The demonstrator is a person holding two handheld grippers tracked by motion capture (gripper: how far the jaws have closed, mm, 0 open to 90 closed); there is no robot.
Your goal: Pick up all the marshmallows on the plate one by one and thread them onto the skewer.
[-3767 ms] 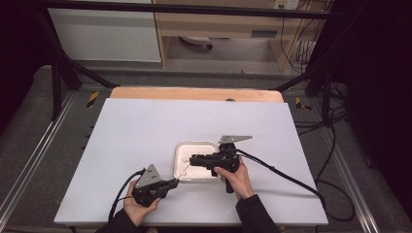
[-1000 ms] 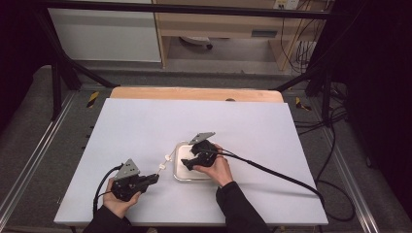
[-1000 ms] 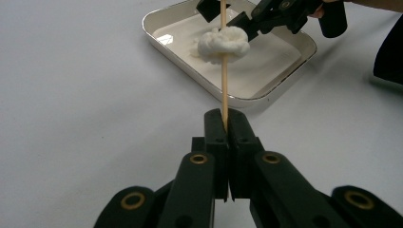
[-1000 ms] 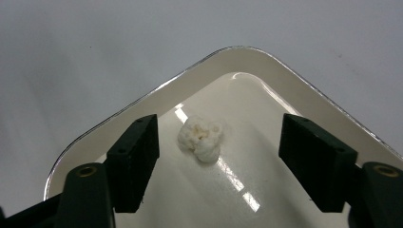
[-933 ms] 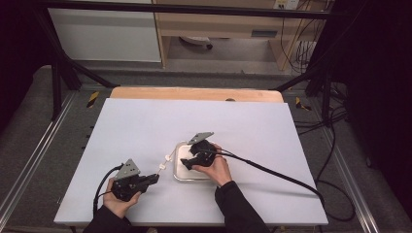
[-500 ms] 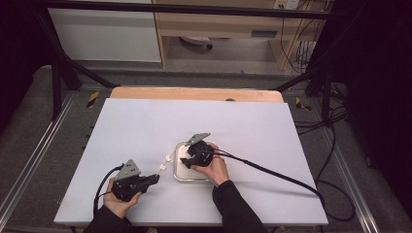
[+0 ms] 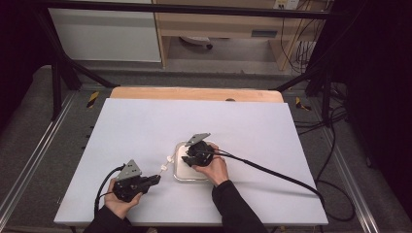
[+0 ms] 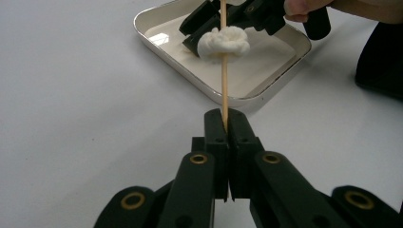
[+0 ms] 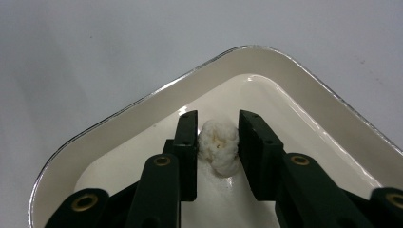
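The right claw [image 9: 216,142] had just been closing its jaws, and a white cauliflower-like morsel [image 9: 218,146] lay between them in the enamel tray [image 9: 332,114]; the left jaw seemed to touch it, the right one was just beside it, so the grip looked not yet complete. In my judgement, this was the pick-up of the next piece for the skewer. The left claw [image 8: 224,124] was clamped on a wooden skewer [image 8: 223,76], which already carried one white piece [image 8: 223,42] ahead of its jaws, over the tray. From above, both hands rested low over the counter [image 7: 145,126], the right hand [image 7: 210,167] angled down into the tray, the left hand [image 7: 121,199] holding its claw nearly level toward it.
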